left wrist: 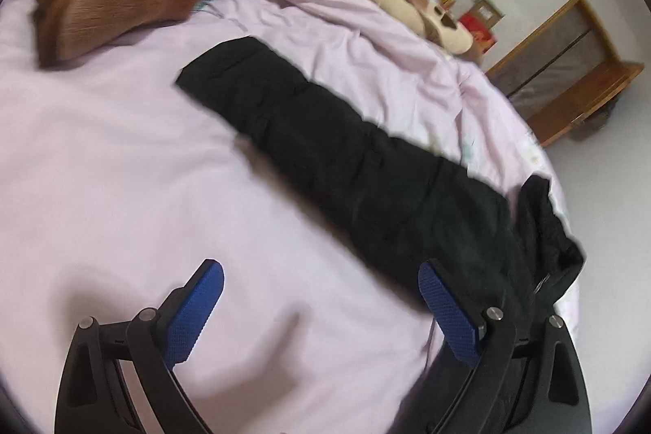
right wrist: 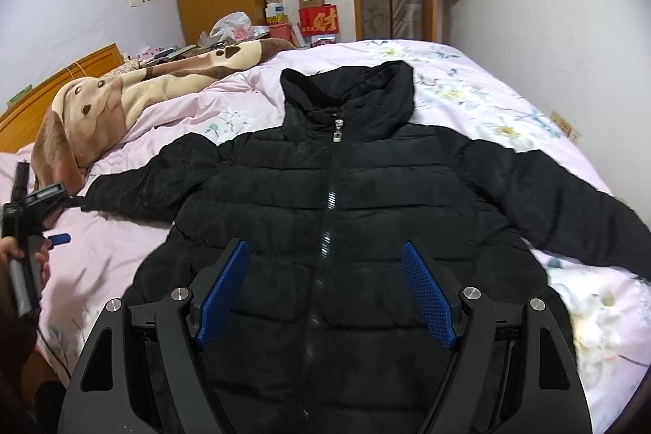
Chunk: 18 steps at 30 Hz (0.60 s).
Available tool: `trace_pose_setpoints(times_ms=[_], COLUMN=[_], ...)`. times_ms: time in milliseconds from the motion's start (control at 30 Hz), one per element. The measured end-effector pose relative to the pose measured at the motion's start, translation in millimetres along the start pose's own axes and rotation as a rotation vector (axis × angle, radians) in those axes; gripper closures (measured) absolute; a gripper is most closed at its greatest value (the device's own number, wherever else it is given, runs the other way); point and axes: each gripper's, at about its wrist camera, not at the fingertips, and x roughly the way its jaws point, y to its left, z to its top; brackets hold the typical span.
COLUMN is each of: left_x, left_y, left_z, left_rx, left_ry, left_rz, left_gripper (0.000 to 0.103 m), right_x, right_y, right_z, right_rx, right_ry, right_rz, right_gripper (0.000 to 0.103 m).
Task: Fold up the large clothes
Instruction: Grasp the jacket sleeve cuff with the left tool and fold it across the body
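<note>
Right now both tongs hang spread and empty: the right tongs (right wrist: 325, 295) over the lower front of the black quilted puffer jacket (right wrist: 325, 190), the left tongs (left wrist: 321, 306) over bare sheet just beside the jacket's outstretched sleeve (left wrist: 325, 145). That jacket lies face up and zipped on the bed with the pale pink floral cover (right wrist: 508, 100), hood (right wrist: 350, 96) away from the right tongs, both sleeves thrown out to the sides. No fold looks begun, so the step in hand seems to be the first one: taking a sleeve. Next, the left tongs would need to reach the cuff and pinch its thick padding, then carry it across the chest. Beyond the jacket sprawls a brown and cream plush blanket (right wrist: 122, 96). Cardboard boxes (right wrist: 313, 11) stand past the bed; their contents, though blurred, cannot be told.
</note>
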Motion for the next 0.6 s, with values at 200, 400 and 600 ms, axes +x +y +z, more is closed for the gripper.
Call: trace_pose_setpoints(times_ms=[200,400,600], left_x=[53.8,93.7,114.6], left_y=[39.1,66.9,61.9], left_z=[53.4,73.4,79.1], left_rx=[-0.18,-0.322,-0.361], left_ry=[-0.004,0.031,0.034], left_rz=[-0.007,-0.005,-0.031], left_gripper=[0.006,0.006,0.006], right_x=[35.9,56.4,69.7], right_y=[25.8,46.2,50.0], right_z=[8.1,14.1,16.8], right_rx=[-0.056,-0.109,-0.098], right_ry=[0.04,0.039,0.044], right_rz=[0.031,0.051,0.047], right_gripper=[0.025,0.025,0.025])
